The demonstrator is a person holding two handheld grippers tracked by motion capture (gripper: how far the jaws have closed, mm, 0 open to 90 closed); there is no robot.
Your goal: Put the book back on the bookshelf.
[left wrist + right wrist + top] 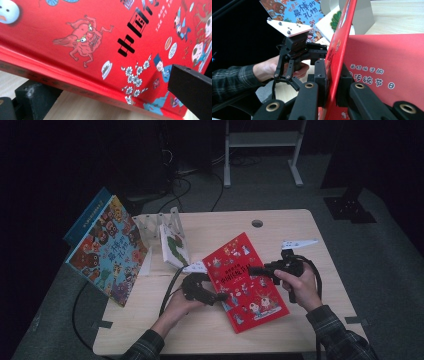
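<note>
Right gripper view puts my right gripper (332, 82) front and centre: its two black jaws are pinched on the cover of the red book (387, 72), one jaw on each side of the thin edge, with the cover standing nearly upright between them. Beyond it I see my left gripper (322, 56) at the book's other edge, held in the left hand (269, 68), a plaid sleeve (229, 77) behind it. From the left gripper view, the jaws sit spread on either side of the book's spine edge, one below it and one over the cover; I cannot tell whether they actually press on it. In the high view the red book (246, 281) lies between both grippers near the middle of the wooden table (295, 227), and the right hand (300, 287) is at its right edge. Further left, a white book (174, 245) leans in a grey rack (155, 222), and a large blue picture book (111, 251) stands tilted at the table's left edge.
</note>
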